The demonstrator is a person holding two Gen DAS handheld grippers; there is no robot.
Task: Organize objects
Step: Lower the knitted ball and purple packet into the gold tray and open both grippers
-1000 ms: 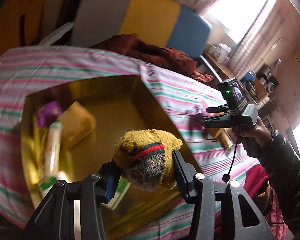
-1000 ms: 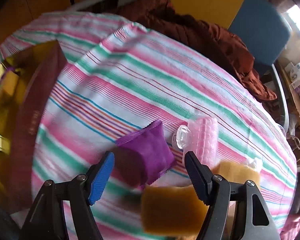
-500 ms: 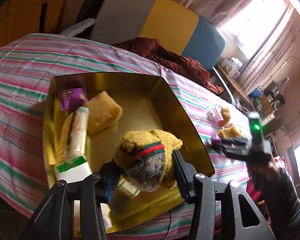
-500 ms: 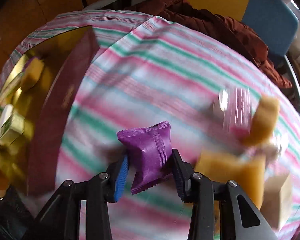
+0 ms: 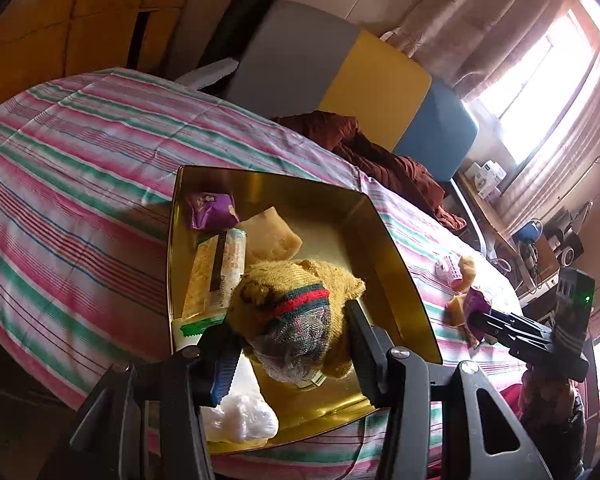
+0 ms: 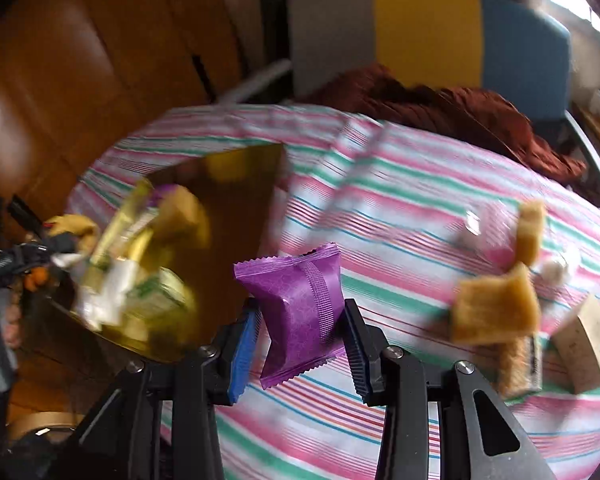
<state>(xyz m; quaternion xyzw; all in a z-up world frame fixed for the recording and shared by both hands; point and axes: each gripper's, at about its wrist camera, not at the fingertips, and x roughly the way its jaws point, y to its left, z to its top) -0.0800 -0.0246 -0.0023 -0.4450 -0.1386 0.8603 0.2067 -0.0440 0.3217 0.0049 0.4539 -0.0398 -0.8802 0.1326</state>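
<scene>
My left gripper [image 5: 288, 344] is shut on a yellow knitted sock with red and green stripes [image 5: 300, 312] and holds it above the gold tray [image 5: 396, 248]. The tray holds a purple packet [image 5: 210, 210], a sponge [image 5: 272, 232], a long wrapped pack [image 5: 216, 276] and a white plastic bag [image 5: 240, 420]. My right gripper [image 6: 300, 336] is shut on a purple snack packet [image 6: 300, 304], lifted above the striped cloth to the right of the tray [image 6: 240, 184]. It also shows in the left wrist view [image 5: 480, 316].
On the striped tablecloth [image 6: 400, 208] to the right lie yellow sponges [image 6: 492, 308], a wrapped bar [image 6: 520, 364], a tan box [image 6: 588, 352] and a pink hair roller [image 5: 446, 270]. A chair with brown cloth [image 5: 380, 160] stands behind the table.
My right gripper closed on the purple packet, lifted it off the cloth and moved left toward the tray. My left gripper rose and drew back with the sock, still over the tray.
</scene>
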